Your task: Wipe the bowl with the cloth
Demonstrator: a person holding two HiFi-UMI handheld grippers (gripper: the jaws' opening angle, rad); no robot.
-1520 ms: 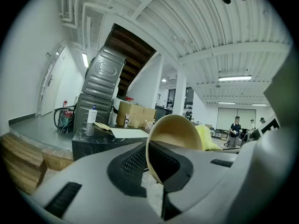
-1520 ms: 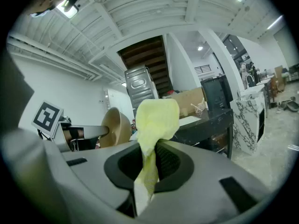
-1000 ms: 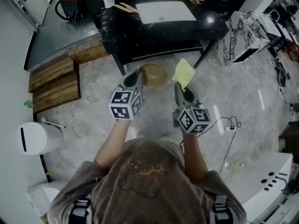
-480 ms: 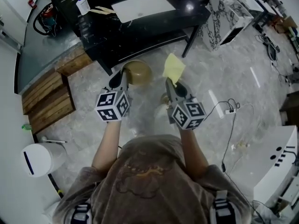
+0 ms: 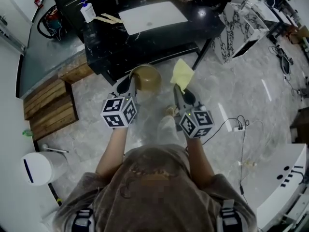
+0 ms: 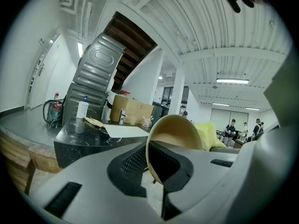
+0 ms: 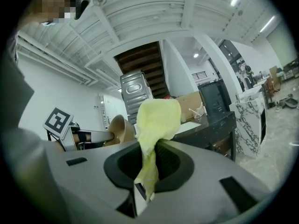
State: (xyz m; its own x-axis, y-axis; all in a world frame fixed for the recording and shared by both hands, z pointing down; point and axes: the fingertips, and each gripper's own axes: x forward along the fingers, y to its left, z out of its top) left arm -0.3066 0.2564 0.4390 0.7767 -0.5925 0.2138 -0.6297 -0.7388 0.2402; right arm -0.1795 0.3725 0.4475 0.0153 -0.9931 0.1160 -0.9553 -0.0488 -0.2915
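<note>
A tan bowl (image 5: 145, 78) hangs above the floor in the head view, with my left gripper (image 5: 129, 85) shut on its rim. In the left gripper view the bowl (image 6: 175, 134) stands on edge between the jaws, its hollow turned to the right. A yellow cloth (image 5: 181, 73) sticks up from my right gripper (image 5: 182, 92), which is shut on it. In the right gripper view the cloth (image 7: 155, 125) rises from the jaws and the bowl (image 7: 120, 129) shows to its left. Bowl and cloth sit side by side with a small gap.
A black table (image 5: 154, 35) stands just ahead, carrying a white board (image 5: 152, 16), a white bottle (image 5: 88, 12) and wooden sticks. Wooden pallets (image 5: 48, 108) lie at the left, a white bin (image 5: 41, 166) at lower left, cables (image 5: 236, 129) on the floor at the right.
Both grippers keep their hold on bowl and cloth. The head view has shifted a little, and the black table now lies closer in front of the grippers.
</note>
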